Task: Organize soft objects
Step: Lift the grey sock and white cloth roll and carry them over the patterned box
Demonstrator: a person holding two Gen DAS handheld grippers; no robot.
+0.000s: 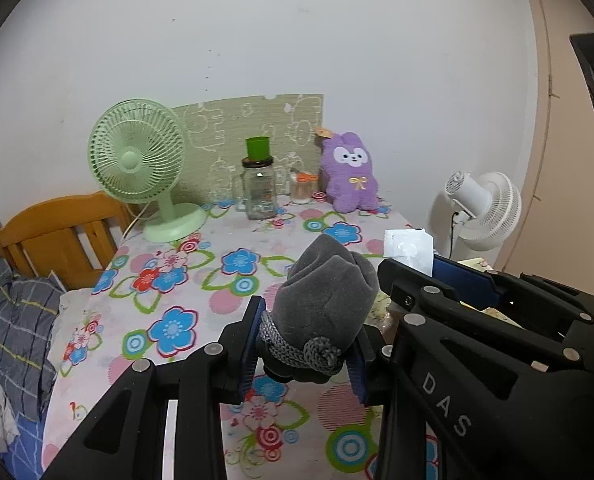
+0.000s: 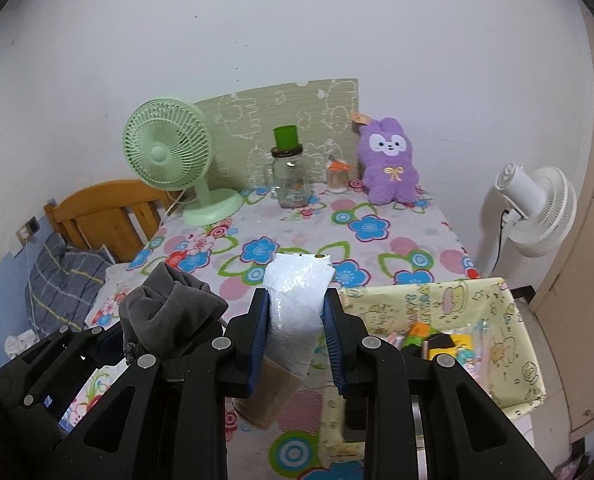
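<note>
My left gripper [image 1: 309, 320] is shut on a rolled grey fleece piece with a knitted cuff [image 1: 325, 292], held above the flowered tablecloth [image 1: 201, 264]. In the right wrist view the same grey piece [image 2: 169, 312] sits at the lower left, in the left gripper [image 2: 137, 344]. My right gripper [image 2: 297, 300] is shut on a white plastic-wrapped soft packet [image 2: 299, 280], whose beige lower end hangs below the pads. The left wrist view shows the right gripper [image 1: 425, 272] and the packet [image 1: 409, 248] just to the right. A purple plush bunny [image 2: 389, 164] leans against the back wall.
A yellow cartoon-print fabric box [image 2: 497, 308] holding several items stands at the table's right front. At the back are a green desk fan [image 2: 169, 156], a glass jar topped by a green cup [image 2: 289, 176] and a small jar [image 2: 337, 178]. A white fan [image 2: 537, 208] stands right, a wooden bed [image 2: 109, 212] left.
</note>
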